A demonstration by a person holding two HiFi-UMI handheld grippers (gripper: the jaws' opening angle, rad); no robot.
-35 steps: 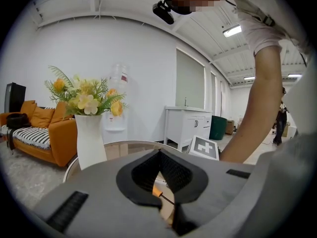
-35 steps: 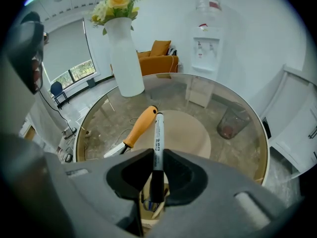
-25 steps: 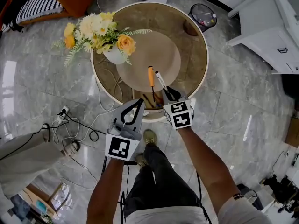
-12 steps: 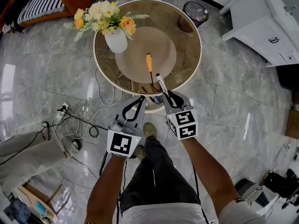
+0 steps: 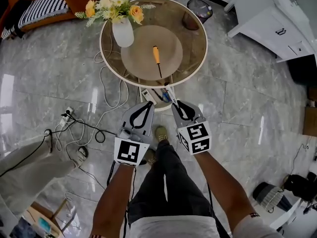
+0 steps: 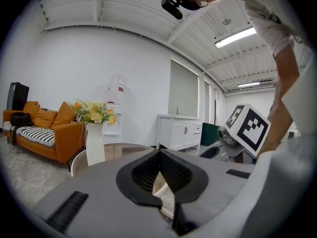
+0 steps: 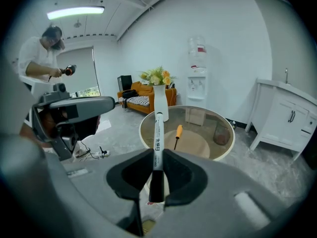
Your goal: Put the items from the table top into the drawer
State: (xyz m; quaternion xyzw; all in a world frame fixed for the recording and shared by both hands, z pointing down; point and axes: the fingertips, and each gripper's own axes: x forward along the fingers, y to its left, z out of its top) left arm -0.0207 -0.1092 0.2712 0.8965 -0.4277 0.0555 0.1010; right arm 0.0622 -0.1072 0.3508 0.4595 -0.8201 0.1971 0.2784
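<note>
Head view: left hand-held gripper (image 5: 149, 104) is empty, jaws closed tip to tip, just beside the pale open drawer (image 5: 153, 94) under the round glass-topped bench (image 5: 200, 36). Orange-handled screwdriver (image 5: 156, 54) lies on the bench's centre disc, not yet stowed. Right hand-held gripper (image 5: 174, 103) clamps the white marker pen with a black end (image 7: 157, 133) near that black end, white body pointing toward the drawer.

Judgement: centre the marker over the drawer opening and lower it flat among the contents. Only then release it, keeping the left hand-held gripper clear.

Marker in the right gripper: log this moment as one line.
right gripper: shut on marker | left gripper: shut, empty | screwdriver: on table | drawer: open
</note>
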